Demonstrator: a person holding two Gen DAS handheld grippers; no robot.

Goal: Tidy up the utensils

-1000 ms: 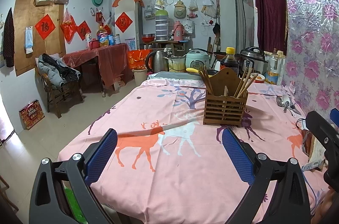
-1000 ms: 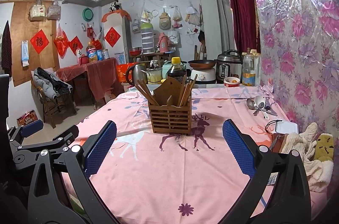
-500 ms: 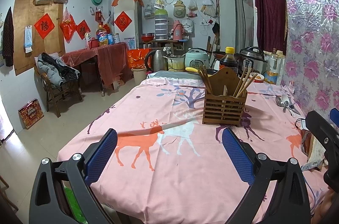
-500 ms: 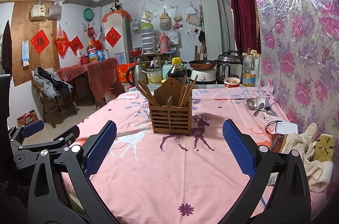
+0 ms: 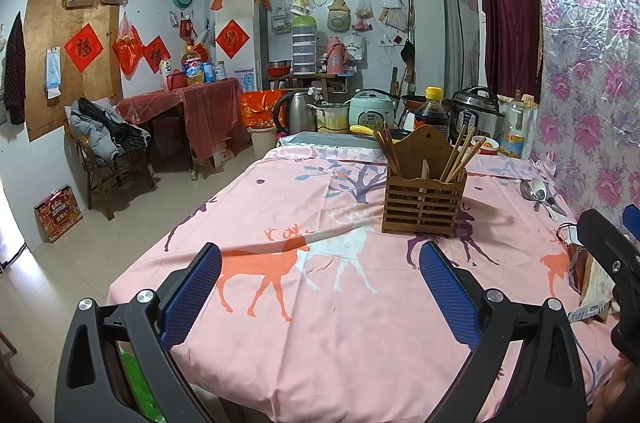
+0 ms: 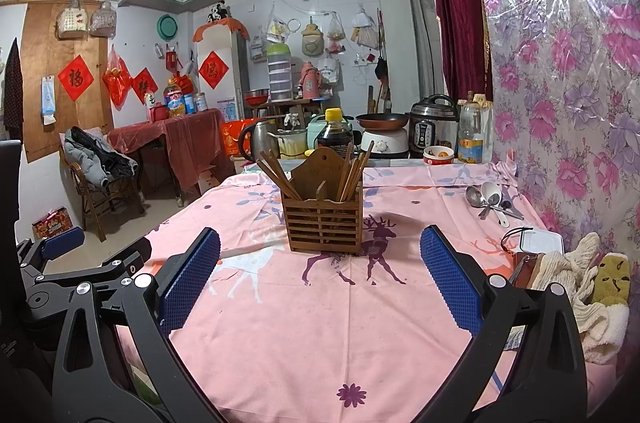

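Left gripper (image 5: 320, 275) at 6 o'clock over the table's near edge, fingers spread wide, holding nothing. Wooden utensil holder (image 5: 423, 199) at 1 o'clock on the pink deer tablecloth (image 5: 320, 323), chopsticks (image 5: 460, 155) upright inside. Right gripper (image 6: 320, 273) likewise spread and empty, holder at its 12 o'clock. Spoons (image 6: 490, 201) lie loose at 2 o'clock, well apart from the holder, near the floral wall (image 6: 568, 83).

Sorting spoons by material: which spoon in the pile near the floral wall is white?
The white spoon on top of the pile, its bowl facing up; the metal spoon just left of it is shiny grey steel.
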